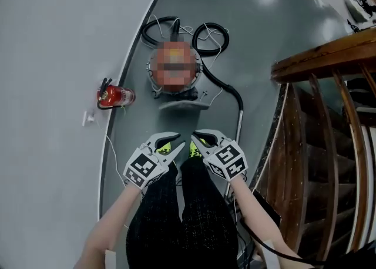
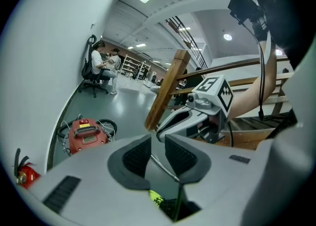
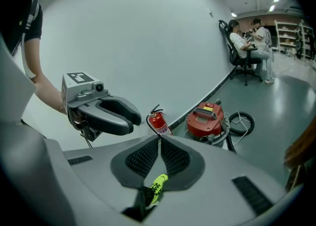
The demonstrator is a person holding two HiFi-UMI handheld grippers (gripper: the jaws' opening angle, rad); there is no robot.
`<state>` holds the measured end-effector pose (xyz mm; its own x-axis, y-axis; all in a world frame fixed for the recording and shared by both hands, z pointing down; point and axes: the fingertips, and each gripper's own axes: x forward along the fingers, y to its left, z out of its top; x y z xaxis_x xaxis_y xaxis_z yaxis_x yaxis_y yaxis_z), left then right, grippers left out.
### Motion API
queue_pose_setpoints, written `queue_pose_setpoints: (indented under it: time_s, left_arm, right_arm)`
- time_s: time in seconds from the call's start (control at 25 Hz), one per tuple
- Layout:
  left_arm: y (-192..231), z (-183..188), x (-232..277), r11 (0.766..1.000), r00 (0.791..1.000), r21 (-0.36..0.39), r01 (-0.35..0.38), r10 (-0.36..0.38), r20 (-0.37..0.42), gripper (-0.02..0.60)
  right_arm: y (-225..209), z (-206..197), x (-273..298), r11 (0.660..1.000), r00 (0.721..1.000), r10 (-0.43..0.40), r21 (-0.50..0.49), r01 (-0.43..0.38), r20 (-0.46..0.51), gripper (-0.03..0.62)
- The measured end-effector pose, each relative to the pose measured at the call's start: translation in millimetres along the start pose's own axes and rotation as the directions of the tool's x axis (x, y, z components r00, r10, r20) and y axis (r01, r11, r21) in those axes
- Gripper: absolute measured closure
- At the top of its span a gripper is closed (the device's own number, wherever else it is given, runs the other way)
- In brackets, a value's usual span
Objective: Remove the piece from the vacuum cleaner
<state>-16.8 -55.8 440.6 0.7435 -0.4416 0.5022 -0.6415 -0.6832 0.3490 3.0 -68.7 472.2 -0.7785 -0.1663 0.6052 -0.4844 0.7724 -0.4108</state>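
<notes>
The red canister vacuum cleaner (image 1: pixel 176 94) stands on the grey floor ahead of me, near the curved wall. Its black hose (image 1: pixel 226 86) loops behind it and runs to a metal tube (image 1: pixel 239 127) on the right. A grey floor nozzle (image 1: pixel 183 106) lies just in front of the canister. My left gripper (image 1: pixel 176 147) and right gripper (image 1: pixel 197 144) hang side by side above my knees, well short of the vacuum (image 2: pixel 85 133) (image 3: pixel 205 116). The left gripper (image 2: pixel 158 143) shows a narrow gap between its pads and holds nothing. My right gripper (image 3: pixel 159 140) is shut and empty.
A red fire extinguisher (image 1: pixel 115 96) lies by the wall, left of the vacuum. A wooden stair railing (image 1: pixel 329 62) borders the right side. White cables (image 1: pixel 158 24) trail round the canister. People sit on office chairs (image 2: pixel 101 67) far down the room. My yellow-green shoes (image 1: pixel 166 146) are below the grippers.
</notes>
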Motion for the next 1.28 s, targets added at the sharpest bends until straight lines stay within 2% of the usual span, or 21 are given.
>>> queue_pose_setpoints:
  time_s: [0.32, 0.6, 0.8, 1.0, 1.28]
  left_arm:
    - [19, -31, 39, 1.000, 1.000, 0.011, 0.015, -0.015, -0.015, 0.456]
    - [40, -68, 60, 1.000, 0.999, 0.026, 0.006, -0.005, -0.047, 0.451]
    - [56, -95, 81, 0.996, 0.995, 0.092, -0.002, 0.011, -0.099, 0.448]
    - [74, -127, 102, 0.984, 0.987, 0.175, -0.008, 0.036, -0.157, 0.422]
    - [98, -149, 123, 0.982, 0.980, 0.182, -0.046, 0.080, -0.184, 0.388]
  right_arm:
    - [-33, -34, 30, 1.000, 1.000, -0.001, -0.025, 0.000, -0.029, 0.570]
    - [-48, -65, 60, 0.999, 0.998, 0.005, -0.044, -0.008, -0.067, 0.509]
    - [-60, -85, 83, 0.995, 0.994, 0.008, -0.095, -0.018, -0.110, 0.480]
    - [-84, -103, 104, 0.989, 0.989, -0.028, -0.146, 0.006, -0.148, 0.444]
    - [-105, -114, 129, 0.983, 0.982, -0.047, -0.185, 0.013, -0.182, 0.400]
